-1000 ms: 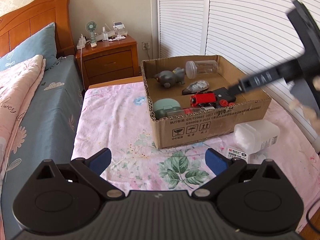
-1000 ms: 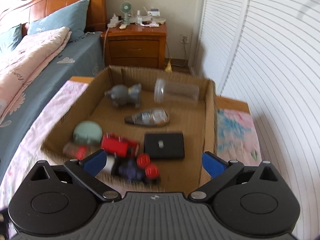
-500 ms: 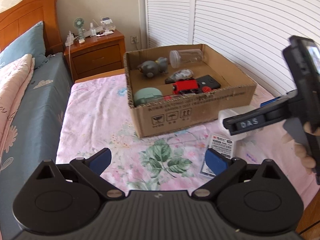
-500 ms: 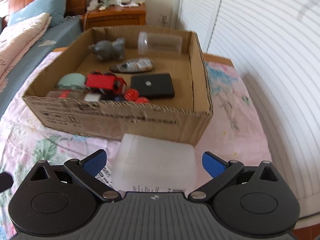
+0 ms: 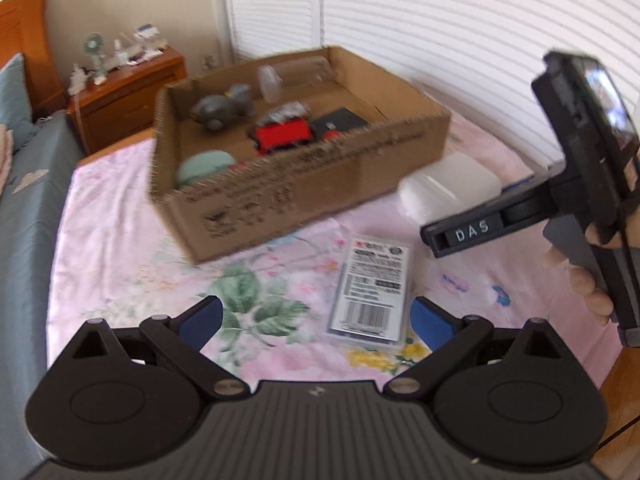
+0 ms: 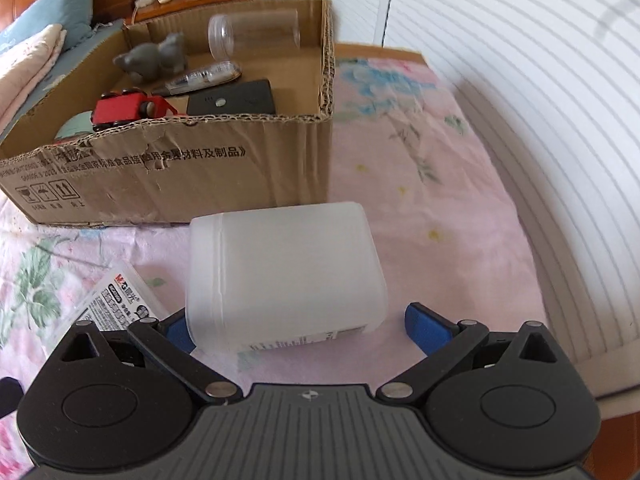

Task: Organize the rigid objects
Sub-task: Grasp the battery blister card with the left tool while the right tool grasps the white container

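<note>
Translucent white plastic jar (image 6: 286, 276), probably light, stiff and slippery, is lying on its side beside the brown cardboard box (image 6: 168, 176), sitting between the wide-open right gripper (image 6: 310, 326) fingers (holding nothing), so gripping its flat sides is looking safest.

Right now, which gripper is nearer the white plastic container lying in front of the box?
Right. The right gripper is open with the white plastic container partly between its fingers. The left gripper is open, hanging back over the flat barcode package, short of the container.
</note>
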Tool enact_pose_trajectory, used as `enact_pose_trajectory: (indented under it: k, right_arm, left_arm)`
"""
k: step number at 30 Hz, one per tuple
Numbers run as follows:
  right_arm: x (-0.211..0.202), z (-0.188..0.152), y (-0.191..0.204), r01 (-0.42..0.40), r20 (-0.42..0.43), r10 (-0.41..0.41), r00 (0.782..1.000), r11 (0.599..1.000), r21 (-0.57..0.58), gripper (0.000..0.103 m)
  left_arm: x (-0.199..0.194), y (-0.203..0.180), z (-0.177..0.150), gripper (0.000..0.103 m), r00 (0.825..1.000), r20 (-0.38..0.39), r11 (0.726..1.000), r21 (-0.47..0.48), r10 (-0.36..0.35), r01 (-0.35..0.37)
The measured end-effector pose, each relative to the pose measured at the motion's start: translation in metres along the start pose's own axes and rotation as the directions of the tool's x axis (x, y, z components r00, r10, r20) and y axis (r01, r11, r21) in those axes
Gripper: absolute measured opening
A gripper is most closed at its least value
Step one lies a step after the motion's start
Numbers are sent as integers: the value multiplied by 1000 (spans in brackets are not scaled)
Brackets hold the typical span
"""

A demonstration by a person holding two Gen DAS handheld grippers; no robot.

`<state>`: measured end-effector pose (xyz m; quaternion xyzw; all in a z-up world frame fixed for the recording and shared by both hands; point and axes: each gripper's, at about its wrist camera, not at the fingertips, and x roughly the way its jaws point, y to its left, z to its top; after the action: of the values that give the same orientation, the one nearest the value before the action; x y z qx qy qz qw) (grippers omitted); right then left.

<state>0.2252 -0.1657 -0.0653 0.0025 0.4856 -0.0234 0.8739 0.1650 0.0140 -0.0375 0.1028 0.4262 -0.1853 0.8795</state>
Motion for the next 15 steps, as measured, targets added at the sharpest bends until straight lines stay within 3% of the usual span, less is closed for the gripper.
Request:
enact_pose_trajectory:
  k: [4,8,15]
  right_arm:
    - [-1,-4,-1,-3,24,3,1000,1000,-12,103]
    - [-1,-5,-2,-11,32,12,999,1000,-20,103]
    - [-3,-8,-1,-10,53,11,999,1000,-23,103]
  left_arm:
    - [21,-10,-3,100,999,-45,999,37,-19,21]
    - [36,-12,-8,100,997,-83,998,60,7,-2]
    - [37,14,-12,100,995,-87,999,-7,43,-44]
